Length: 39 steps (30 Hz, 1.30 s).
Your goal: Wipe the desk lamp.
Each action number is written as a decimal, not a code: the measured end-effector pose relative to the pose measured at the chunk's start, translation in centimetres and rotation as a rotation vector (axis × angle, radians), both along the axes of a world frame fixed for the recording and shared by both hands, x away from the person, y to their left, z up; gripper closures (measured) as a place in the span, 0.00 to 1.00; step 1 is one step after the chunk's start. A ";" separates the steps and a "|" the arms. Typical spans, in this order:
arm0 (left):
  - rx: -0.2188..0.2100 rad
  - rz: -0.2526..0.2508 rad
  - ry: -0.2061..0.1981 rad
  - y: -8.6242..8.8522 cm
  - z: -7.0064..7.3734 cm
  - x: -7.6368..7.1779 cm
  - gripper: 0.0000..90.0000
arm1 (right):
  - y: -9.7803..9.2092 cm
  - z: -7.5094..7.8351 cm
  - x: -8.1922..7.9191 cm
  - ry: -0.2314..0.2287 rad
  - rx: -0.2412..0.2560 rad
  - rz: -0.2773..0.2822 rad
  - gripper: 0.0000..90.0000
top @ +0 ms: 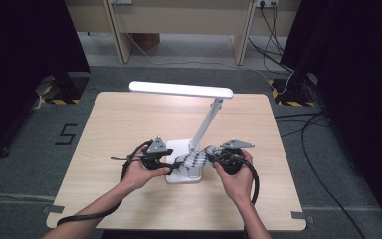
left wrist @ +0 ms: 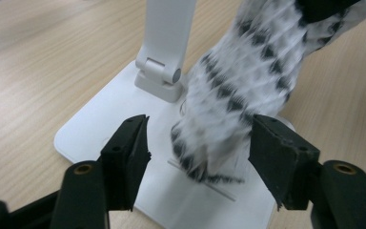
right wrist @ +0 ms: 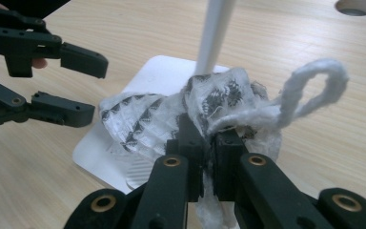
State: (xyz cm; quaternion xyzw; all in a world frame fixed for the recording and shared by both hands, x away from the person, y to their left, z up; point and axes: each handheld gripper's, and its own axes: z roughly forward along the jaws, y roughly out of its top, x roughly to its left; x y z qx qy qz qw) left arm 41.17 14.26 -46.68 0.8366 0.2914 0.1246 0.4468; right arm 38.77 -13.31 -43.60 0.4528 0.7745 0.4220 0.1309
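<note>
High view: white lamp (top: 191, 127) on wooden table (top: 119, 124), base near front-centre, arm tilted up to a long head lying level above the far half. Cloth (top: 195, 160), white with black pattern, stretched over the base between both grippers. Left gripper (top: 165, 162) held in left hand (top: 140, 173) at the base's left edge; right gripper (top: 214, 158) in right hand (top: 235, 174) just right of the base. Cables looping back from each along the forearms.

Left gripper view: jaws spread wide, straddling the cloth's hanging end (left wrist: 228, 105) without pinching it; right jaw close against the cloth, touching or not cannot be told; left jaw apart from it, over the base (left wrist: 100, 124). Cloth end slightly blurred, resting on or just above the base, in front of the lamp's hinge (left wrist: 162, 71).

Right gripper view: jaws pressed together on a bunched part of the cloth (right wrist: 209, 102), with a white cord loop (right wrist: 314, 90) sticking out to the right. Rest of the cloth draped leftward across the base (right wrist: 157, 76), towards the left gripper (right wrist: 88, 88), seen open at the far side. Lamp arm (right wrist: 217, 33) rising behind the cloth.
</note>
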 end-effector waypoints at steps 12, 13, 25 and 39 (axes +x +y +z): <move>0.003 0.040 0.022 0.9 -1.3 1.1 0.66 | -1.8 0.5 -0.2 -0.027 -0.011 -0.061 0.95; 0.020 0.043 0.032 0.9 -1.7 1.3 0.68 | -2.0 0.6 -0.2 -0.032 -0.012 -0.068 0.95; 0.067 0.035 0.070 0.1 -3.5 1.5 0.76 | -2.7 1.8 -0.1 -0.086 0.001 -0.113 0.95; 0.082 0.025 0.064 -0.2 -3.4 1.6 0.77 | -3.4 4.3 0.1 -0.173 0.034 -0.172 0.95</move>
